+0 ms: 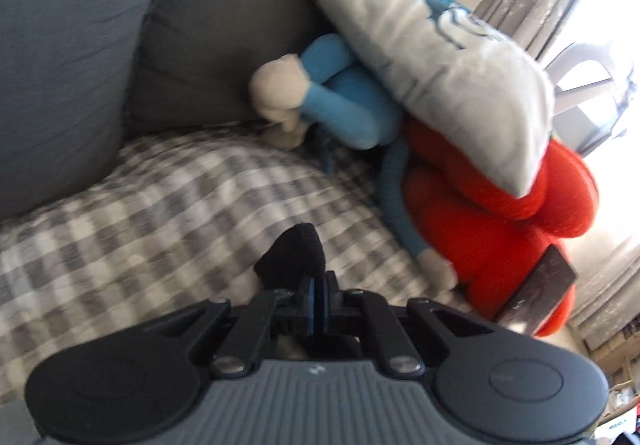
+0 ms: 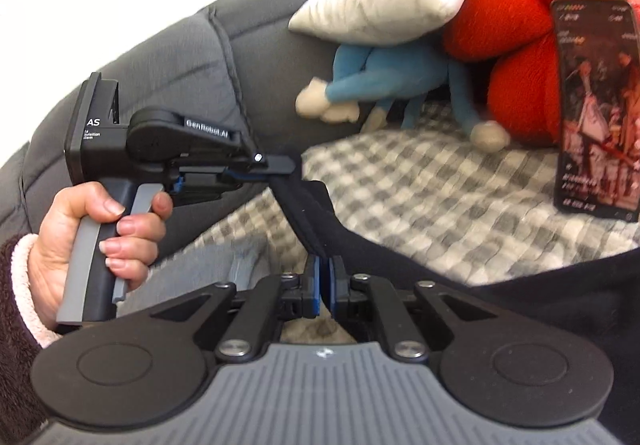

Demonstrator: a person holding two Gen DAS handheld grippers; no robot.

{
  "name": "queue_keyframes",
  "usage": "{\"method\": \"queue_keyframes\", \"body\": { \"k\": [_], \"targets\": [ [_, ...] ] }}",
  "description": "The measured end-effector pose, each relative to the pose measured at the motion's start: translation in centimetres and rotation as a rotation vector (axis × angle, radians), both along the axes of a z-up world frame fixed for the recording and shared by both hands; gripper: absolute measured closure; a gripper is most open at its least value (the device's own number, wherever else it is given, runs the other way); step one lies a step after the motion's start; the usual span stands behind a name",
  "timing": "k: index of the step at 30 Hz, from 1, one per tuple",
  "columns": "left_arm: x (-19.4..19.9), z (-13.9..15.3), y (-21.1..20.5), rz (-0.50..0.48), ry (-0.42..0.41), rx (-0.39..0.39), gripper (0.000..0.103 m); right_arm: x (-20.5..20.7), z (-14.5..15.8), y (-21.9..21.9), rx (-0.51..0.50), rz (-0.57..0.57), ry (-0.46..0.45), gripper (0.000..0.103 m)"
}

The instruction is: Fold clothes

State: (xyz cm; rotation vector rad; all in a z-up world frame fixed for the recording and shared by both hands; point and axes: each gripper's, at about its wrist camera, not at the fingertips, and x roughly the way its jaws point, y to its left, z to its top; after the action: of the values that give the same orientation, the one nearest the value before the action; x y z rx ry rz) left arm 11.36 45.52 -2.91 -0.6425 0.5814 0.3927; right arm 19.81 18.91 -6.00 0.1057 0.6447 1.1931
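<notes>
Left tool point(image 1: 316, 285) first: you had its blue pads pressed together on a bunched edge of the black garment point(image 1: 294, 251), which stuck up in a dark fold just past the fingertips. From the right wrist view that same tool point(image 2: 280, 165) showed side-on, your hand point(image 2: 100, 229) wrapped round its grey-and-black handle, a dark fuzzy sleeve point(image 2: 16, 305) with a pale cuff at the wrist. Its tip pinched the top of a taut black strip of cloth.

Right tool point(image 2: 322, 281) next: you kept it clamped too, its pads nipping the lower end of that strip. So the black garment point(image 2: 500, 277) was stretched between your two tools, with the rest of it spreading dark toward the lower right, lying over the checked grey-and-white blanket point(image 2: 420, 181) on the sofa seat.

Behind the cloth, the grey sofa cushions point(image 1: 80, 45) rose at the back. A pale pillow point(image 1: 440, 57) with a teal print leaned on a red knot-shaped cushion point(image 1: 500, 205), and a blue plush toy point(image 1: 344, 101) with cream hands was tucked under the pillow against the backrest. A phone point(image 2: 596, 105) with a lit screen stood propped against the red cushion, well apart from your tools. The left view was blurred.
</notes>
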Motion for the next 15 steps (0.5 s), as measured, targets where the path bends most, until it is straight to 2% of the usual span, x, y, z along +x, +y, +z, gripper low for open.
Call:
{"method": "queue_keyframes", "body": {
  "k": [3, 7, 8, 9, 10, 12, 14, 15],
  "targets": [
    [-1.5, -1.6, 1.0, 0.024, 0.113, -0.057, 0.098, -0.5, -0.6, 1.2, -0.085, 0.037, 0.001, 0.096],
    [-2.5, -1.5, 1.5, 0.004, 0.197, -0.084, 0.092, -0.5, -1.6, 2.1, -0.157, 0.06, 0.041, 0.093],
    [-2.5, -1.0, 1.5, -0.003, 0.205, -0.071, 0.09, -0.5, -1.9, 2.1, -0.162, 0.07, 0.056, 0.091],
    [-2.5, -0.3, 1.3, -0.006, 0.211, -0.047, 0.084, -0.4, -1.9, 2.1, -0.164, 0.08, 0.068, 0.088],
    [-2.6, 0.3, 1.2, -0.01, 0.211, -0.016, 0.072, -0.4, -1.9, 2.0, -0.166, 0.09, 0.078, 0.087],
    [-2.5, 1.4, 1.0, -0.022, 0.193, 0.068, 0.058, -0.3, -1.7, 1.9, -0.169, 0.109, 0.106, 0.087],
    [-1.4, 2.1, 1.2, -0.055, 0.192, 0.122, 0.054, 0.2, -1.3, 1.5, -0.149, 0.135, 0.171, 0.086],
    [-0.6, 2.0, 1.5, -0.078, 0.199, 0.124, 0.054, 0.5, -0.9, 1.2, -0.134, 0.149, 0.204, 0.086]
  ]
}}
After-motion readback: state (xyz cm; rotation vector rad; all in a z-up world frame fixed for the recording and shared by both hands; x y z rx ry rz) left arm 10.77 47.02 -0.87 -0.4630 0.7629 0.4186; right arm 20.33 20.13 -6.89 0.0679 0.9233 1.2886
